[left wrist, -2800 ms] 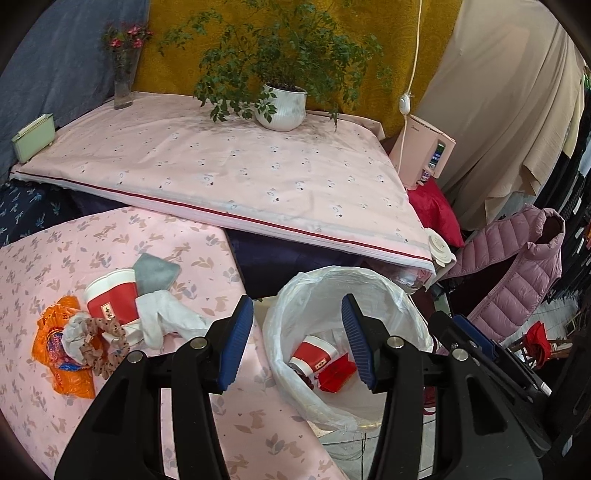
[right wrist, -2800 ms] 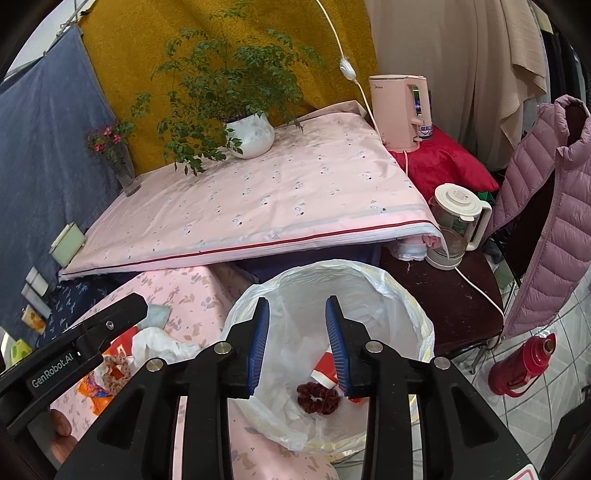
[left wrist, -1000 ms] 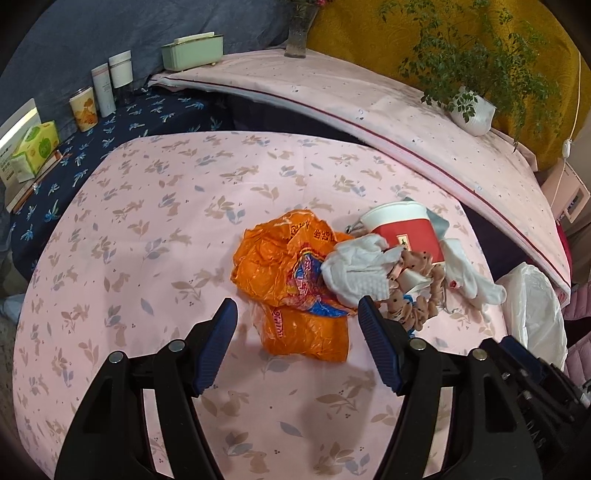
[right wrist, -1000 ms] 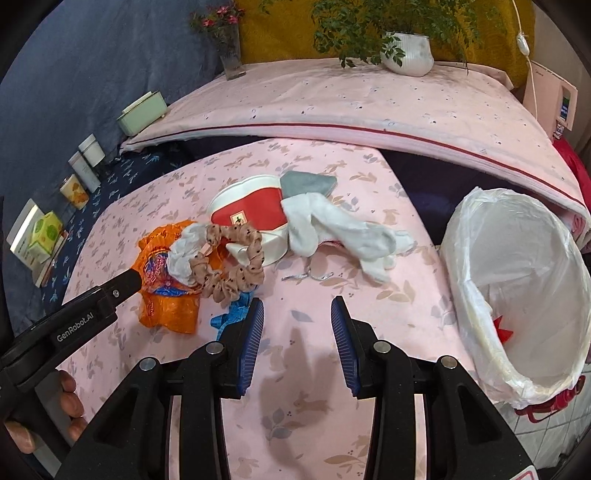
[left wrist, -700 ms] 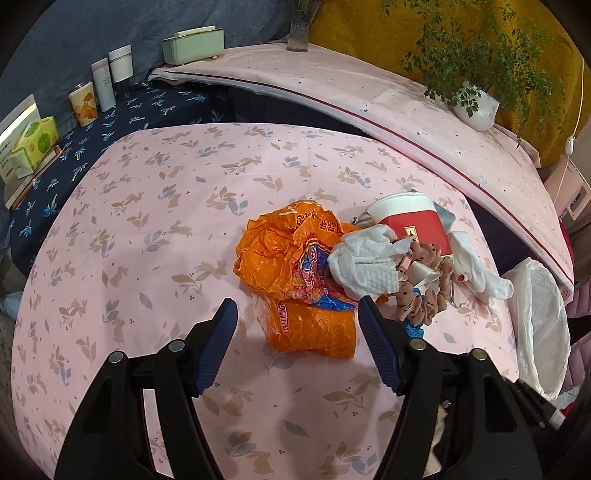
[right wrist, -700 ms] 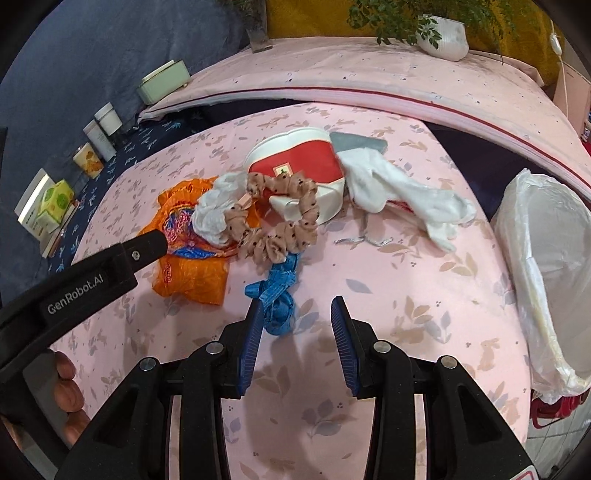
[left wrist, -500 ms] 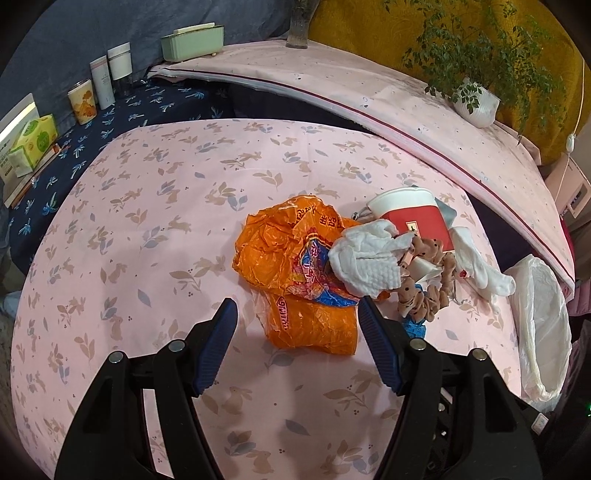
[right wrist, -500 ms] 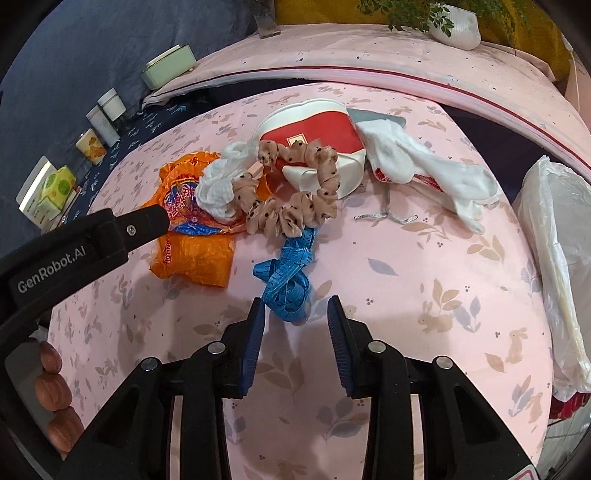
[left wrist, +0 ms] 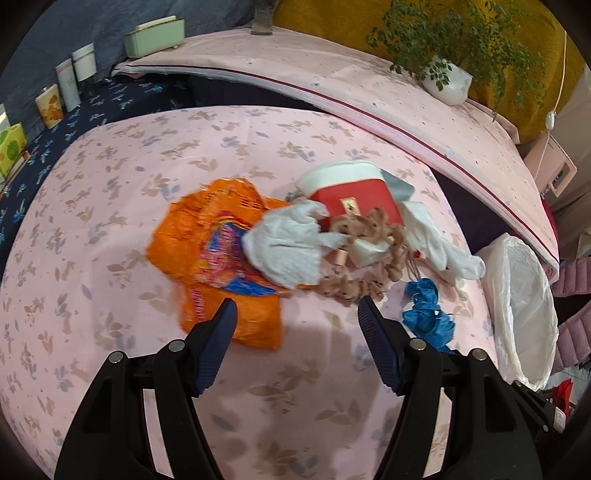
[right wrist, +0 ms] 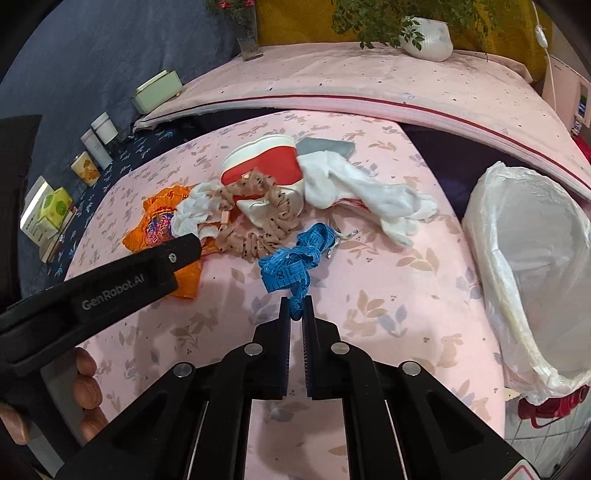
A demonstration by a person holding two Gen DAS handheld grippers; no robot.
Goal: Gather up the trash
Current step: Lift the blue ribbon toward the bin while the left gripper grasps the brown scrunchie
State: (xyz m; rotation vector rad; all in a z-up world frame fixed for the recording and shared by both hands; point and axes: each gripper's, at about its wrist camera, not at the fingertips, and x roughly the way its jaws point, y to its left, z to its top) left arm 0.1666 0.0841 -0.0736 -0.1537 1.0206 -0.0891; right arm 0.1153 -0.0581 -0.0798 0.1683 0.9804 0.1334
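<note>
Only the right wrist view shows the right tongs [right wrist: 296,308], whose jaws have just been closing and now pinch the near end of the crumpled blue measuring tape [right wrist: 291,264]. The left wrist view shows the left tongs [left wrist: 297,310] gaping over the crinkled orange plastic bag [left wrist: 218,254] on the bench with pink floral cloth [left wrist: 110,229]. The white-lined trash bin [right wrist: 535,280] stands at the bench's right edge, below a raised pink-covered surface with a potted plant [right wrist: 424,33].

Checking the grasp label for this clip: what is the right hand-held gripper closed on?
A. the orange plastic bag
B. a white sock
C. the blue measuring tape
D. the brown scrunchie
C: the right hand-held gripper has just closed, its pads pinching an end of the blue measuring tape.
</note>
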